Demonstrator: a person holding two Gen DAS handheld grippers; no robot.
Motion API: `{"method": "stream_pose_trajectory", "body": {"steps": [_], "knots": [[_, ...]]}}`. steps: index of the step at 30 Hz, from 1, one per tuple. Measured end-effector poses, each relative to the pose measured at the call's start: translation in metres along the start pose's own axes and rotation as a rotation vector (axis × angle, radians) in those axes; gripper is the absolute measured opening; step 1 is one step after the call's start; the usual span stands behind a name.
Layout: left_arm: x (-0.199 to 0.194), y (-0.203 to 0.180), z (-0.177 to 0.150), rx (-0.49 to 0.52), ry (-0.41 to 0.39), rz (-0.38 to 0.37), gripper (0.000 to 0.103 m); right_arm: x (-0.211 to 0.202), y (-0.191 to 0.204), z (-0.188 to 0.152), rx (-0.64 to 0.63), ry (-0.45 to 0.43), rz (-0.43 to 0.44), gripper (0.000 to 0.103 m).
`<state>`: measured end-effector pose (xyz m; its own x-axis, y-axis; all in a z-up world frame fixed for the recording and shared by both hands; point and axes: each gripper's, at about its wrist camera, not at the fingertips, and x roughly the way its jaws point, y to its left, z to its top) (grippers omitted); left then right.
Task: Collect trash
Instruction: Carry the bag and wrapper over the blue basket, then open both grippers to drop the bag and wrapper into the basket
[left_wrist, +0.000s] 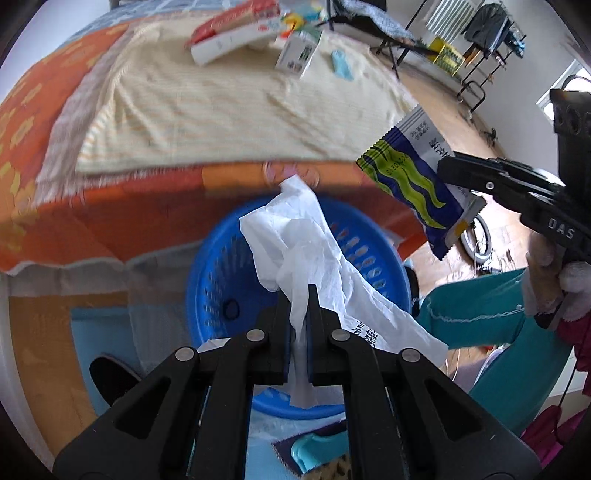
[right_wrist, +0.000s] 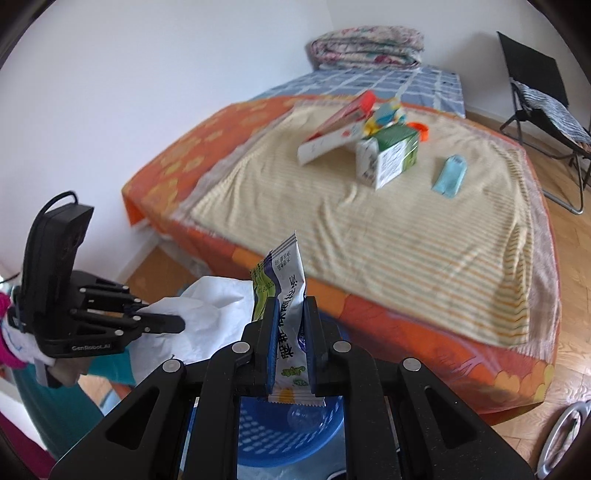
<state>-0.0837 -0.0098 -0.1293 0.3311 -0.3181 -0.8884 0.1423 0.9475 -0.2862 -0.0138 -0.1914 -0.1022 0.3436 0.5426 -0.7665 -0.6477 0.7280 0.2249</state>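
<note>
Both jaws are clamped on trash: the left gripper (left_wrist: 298, 295) pinches a crumpled white plastic bag (left_wrist: 314, 266), the right gripper (right_wrist: 290, 306) pinches a blue-green snack wrapper (right_wrist: 282, 280) upright between its pads. Directly below both sits a blue perforated basket (left_wrist: 207, 291), on the floor against the bed's near edge; something clear and round lies in its bottom, too blurred to name. Judged step: drop-off. Next move calls for opening each jaw while over the basket mouth; the bag is light and may cling to the pads or drift outside the rim. Beyond, the bed (right_wrist: 166, 173) carries an orange cover with a striped yellow cloth (right_wrist: 369, 206) on top. More items remain there: a green-white carton (right_wrist: 388, 158), a light-blue packet (right_wrist: 448, 177), a long red-white box (right_wrist: 332, 129). Far back: folded quilt (right_wrist: 365, 44), folding chair (right_wrist: 535, 85), wood floor.
</note>
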Motion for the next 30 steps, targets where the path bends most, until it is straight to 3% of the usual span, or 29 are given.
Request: {"method": "stream_pose_trajectory", "body": {"steps": [8, 23, 30], "knots": [[0.025, 0.006, -0.021, -0.021, 0.101, 0.011, 0.004, 0.025, 0.010, -0.015, -0.020, 0.088, 0.012, 0.011], [0.046, 0.002, -0.024, 0.001, 0.177, 0.071, 0.004, 0.057, 0.012, -0.030, -0.006, 0.207, 0.013, 0.011], [0.052, 0.006, -0.022, 0.011, 0.175, 0.116, 0.004, 0.064, 0.014, -0.031, -0.003, 0.233, 0.016, 0.011]]}}
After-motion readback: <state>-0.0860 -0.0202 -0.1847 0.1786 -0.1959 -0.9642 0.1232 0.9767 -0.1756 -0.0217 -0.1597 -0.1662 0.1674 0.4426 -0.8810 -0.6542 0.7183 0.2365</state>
